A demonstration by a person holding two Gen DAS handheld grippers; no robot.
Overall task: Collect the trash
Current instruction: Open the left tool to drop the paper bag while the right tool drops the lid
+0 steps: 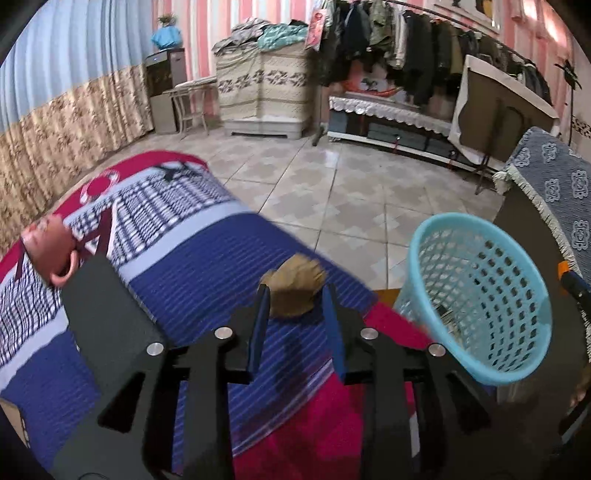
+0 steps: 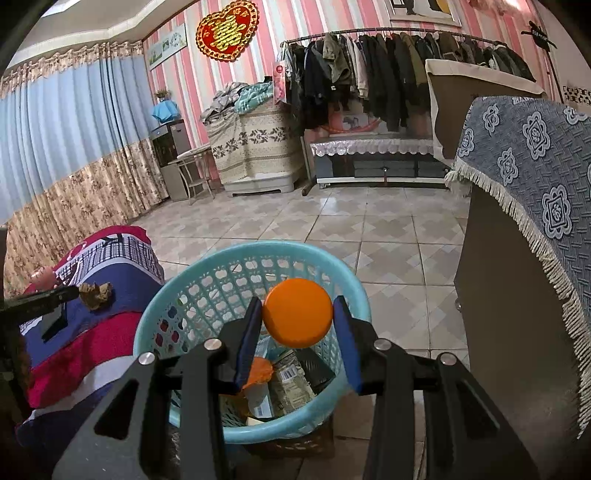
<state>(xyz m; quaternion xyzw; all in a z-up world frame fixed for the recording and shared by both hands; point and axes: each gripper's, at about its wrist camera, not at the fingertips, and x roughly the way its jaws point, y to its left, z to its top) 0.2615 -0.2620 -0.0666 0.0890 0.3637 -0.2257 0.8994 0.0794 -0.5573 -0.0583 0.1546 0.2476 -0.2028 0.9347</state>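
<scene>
While my right claw (image 2: 297, 314) grips an orange disc (image 2: 297, 312) above the blue basket (image 2: 177, 295), my left claw (image 1: 295, 299) is spread. Its fingers flank a crumpled brown wad (image 1: 293, 284) on the striped desk cover (image 1: 177, 266).

Pink-striped walls (image 2: 236, 88) carry a red heart ornament (image 2: 227, 31). Blue and gold floral curtains (image 2: 74, 147) line the left side. A loaded clothes rack (image 2: 399, 70) stands beyond the patterned tile floor (image 2: 332, 229), near a cloth-draped cabinet (image 2: 255, 151).
</scene>
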